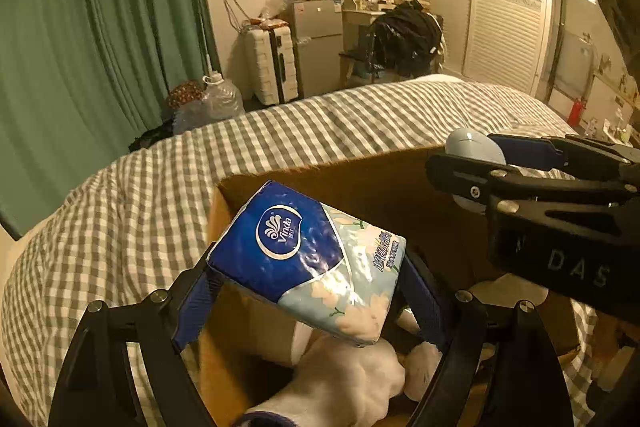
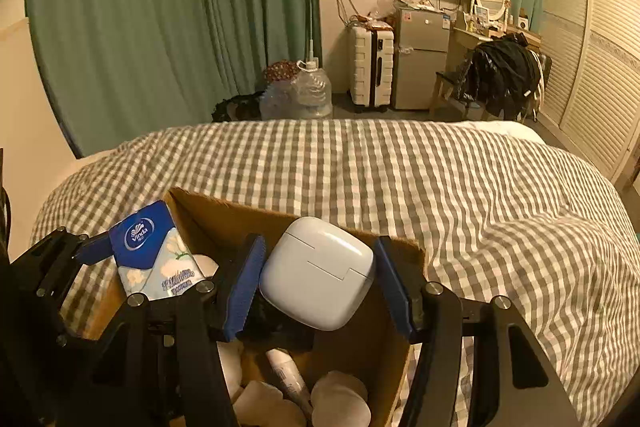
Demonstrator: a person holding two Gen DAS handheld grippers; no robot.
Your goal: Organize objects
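Checked bed [image 2: 400, 179], green curtain [image 2: 160, 19] upper left — an open box [image 2: 224, 219] low in both frames.

The left gripper [image 1: 308, 291] clamps a blue tissue pack [image 1: 308, 255] above the box, centre-bottom of its view; the right gripper [image 2: 320, 279] pinches a white earbud case [image 2: 316, 273] over the box — white cups [image 2: 340, 403] and a tube [image 2: 288, 373] lie inside.
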